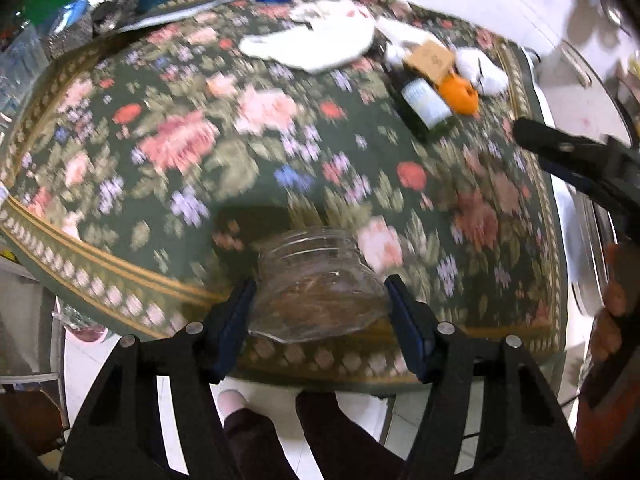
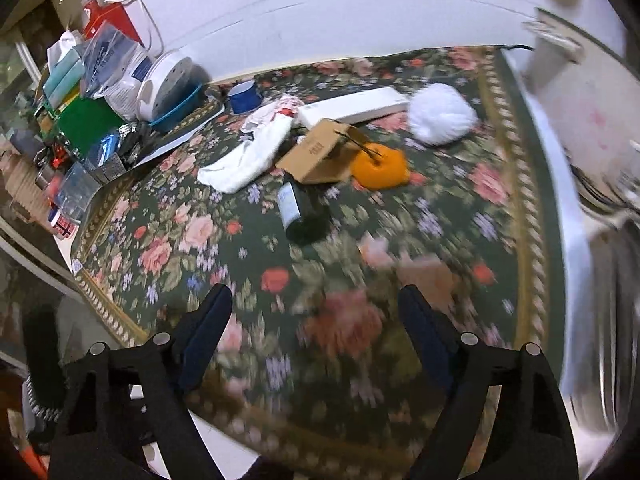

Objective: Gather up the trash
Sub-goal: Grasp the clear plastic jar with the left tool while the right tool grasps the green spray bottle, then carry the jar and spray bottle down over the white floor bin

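A clear plastic jar (image 1: 316,280) lies at the near edge of the flowered tablecloth (image 1: 192,184). My left gripper (image 1: 322,283) has a pad against each side of it. My right gripper (image 2: 314,300) hovers open over bare cloth, nothing between its fingers; one of its fingers (image 1: 560,146) shows at the right of the left wrist view. Further back lie a dark bottle with a white label (image 2: 300,208), a cardboard box (image 2: 320,152), an orange lump (image 2: 380,168), a white crumpled wad (image 2: 440,114) and a white cloth (image 2: 248,156).
A long white box (image 2: 352,108) and a blue cup (image 2: 244,96) sit near the wall. Bags, boxes and a round white appliance (image 2: 168,84) crowd the back left corner. A person's legs (image 1: 320,432) stand below the table's front edge.
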### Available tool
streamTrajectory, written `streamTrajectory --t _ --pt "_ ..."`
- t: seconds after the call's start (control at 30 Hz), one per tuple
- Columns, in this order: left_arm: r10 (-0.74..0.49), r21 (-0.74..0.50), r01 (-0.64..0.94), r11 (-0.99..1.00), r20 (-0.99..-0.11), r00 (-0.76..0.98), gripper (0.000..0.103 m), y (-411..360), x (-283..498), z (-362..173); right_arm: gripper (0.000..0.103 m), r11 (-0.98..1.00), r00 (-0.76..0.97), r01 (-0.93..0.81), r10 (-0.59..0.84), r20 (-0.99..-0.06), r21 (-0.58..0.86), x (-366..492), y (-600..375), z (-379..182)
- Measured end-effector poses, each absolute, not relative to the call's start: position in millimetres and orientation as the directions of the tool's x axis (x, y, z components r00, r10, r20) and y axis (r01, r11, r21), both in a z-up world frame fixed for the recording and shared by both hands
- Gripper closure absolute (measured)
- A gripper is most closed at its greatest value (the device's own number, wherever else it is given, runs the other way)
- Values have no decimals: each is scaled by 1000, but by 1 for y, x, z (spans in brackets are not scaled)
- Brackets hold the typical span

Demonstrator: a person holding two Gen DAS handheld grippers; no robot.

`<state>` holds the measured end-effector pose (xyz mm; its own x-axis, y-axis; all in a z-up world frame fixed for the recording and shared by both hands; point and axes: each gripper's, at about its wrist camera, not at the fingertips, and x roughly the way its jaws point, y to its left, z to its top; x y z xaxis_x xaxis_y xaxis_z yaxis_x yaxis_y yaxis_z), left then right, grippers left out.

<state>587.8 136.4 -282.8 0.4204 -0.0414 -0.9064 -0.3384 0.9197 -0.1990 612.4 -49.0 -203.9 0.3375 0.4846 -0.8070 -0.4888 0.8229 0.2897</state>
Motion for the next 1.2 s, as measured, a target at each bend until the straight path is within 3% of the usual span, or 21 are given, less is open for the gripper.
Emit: streamTrajectory --t 0.37,0.5,0.67,0.93,1.2 --pt "-1 -226 -407 885 -876 483 38 168 611 -266 38 779 237 -531 514 -824 333 672 1 -243" --pt "10 -221 -412 884 -871 491 38 168 614 -262 39 778 212 -527 509 -834 341 680 6 -253" --pt "22 -218 -420 881 -868 497 38 168 613 -258 64 766 170 -529 518 -838 366 682 8 -262" --pt "51 -230 -447 864 -844 534 39 166 598 -235 65 732 184 -590 534 -826 342 663 11 -247" --pt "48 -250 -391 885 -789 613 39 170 564 -195 65 711 266 -621 588 -764 331 616 7 -192"
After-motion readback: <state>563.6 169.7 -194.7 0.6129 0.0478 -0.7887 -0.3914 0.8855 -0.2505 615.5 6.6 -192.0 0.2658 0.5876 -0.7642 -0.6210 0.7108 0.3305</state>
